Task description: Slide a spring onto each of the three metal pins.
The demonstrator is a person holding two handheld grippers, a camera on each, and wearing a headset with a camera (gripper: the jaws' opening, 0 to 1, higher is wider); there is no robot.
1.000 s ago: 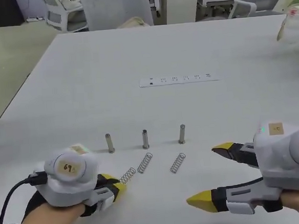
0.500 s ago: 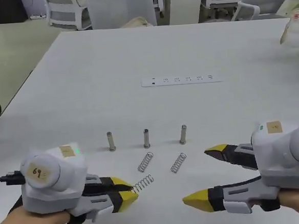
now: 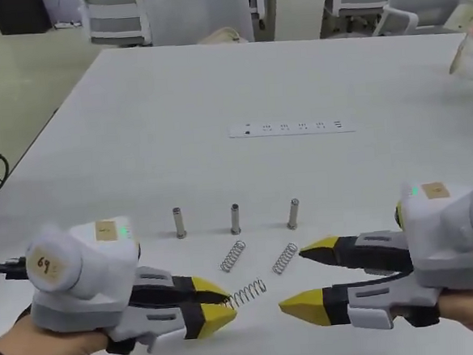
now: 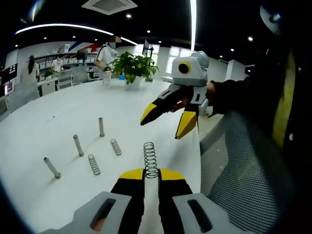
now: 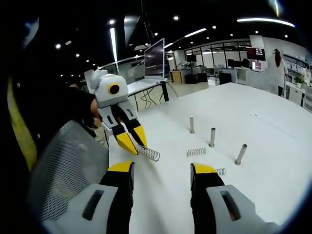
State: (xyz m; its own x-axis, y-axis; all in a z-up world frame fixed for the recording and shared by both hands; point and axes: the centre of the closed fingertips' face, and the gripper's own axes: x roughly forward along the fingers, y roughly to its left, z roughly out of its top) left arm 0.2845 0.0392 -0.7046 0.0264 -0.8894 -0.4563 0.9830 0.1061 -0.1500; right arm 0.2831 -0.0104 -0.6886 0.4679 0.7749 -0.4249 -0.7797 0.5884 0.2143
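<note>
Held by a person at a white worktop, the left tool is clamped on one end of a coiled wire spring. The spring juts out level past the tool's yellow tips, apparently so its open end can be offered to a pin. The right tool faces it, black-and-yellow jaws wide apart near the spring's free end, perhaps ready to steady it. Two more springs lie slanted on the smooth surface just in front of three short, upright, dull-grey metal pins, all bare. A white power strip sits farther back.
</note>
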